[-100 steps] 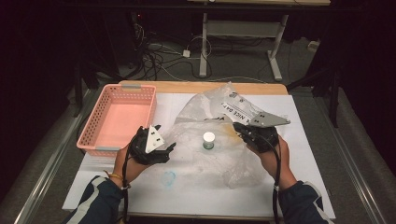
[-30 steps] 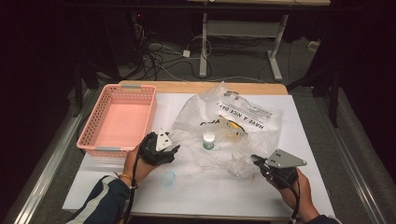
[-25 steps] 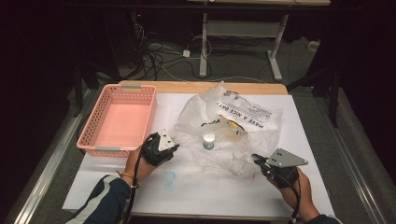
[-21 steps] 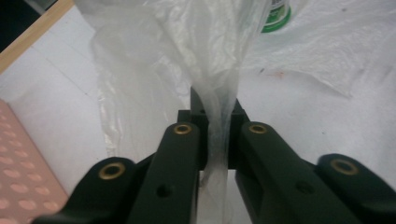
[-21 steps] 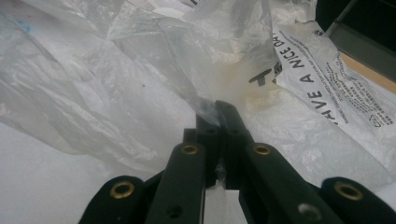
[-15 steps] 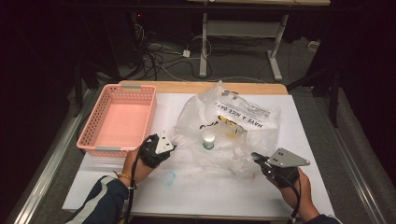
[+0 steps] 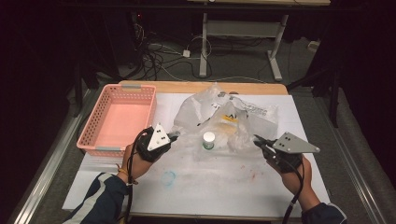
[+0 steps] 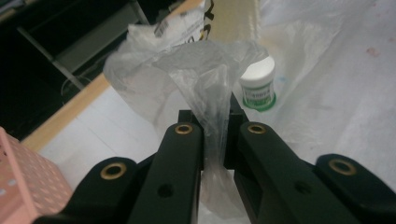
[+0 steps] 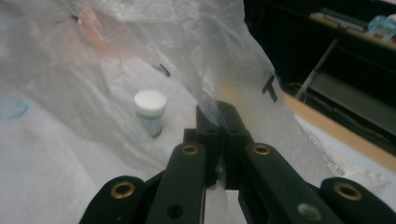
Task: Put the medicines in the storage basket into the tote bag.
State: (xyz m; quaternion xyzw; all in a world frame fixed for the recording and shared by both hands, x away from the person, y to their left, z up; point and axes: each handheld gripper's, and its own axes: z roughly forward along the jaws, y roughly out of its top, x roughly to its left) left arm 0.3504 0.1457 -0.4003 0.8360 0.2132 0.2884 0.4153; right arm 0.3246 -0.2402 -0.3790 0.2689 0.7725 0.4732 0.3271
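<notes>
Clear bag point(image 7: 224, 119) stretches crosswise between left tool point(image 7: 173, 136) and right tool point(image 7: 258, 141).

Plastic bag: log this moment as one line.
left gripper: shut on plastic bag | right gripper: shut on plastic bag | jar: upright inside

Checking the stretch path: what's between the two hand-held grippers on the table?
In the high view, the clear plastic bag spans from the left hand-held gripper to the right hand-held gripper; both pinch it. A small white-capped jar stands between them.
</notes>
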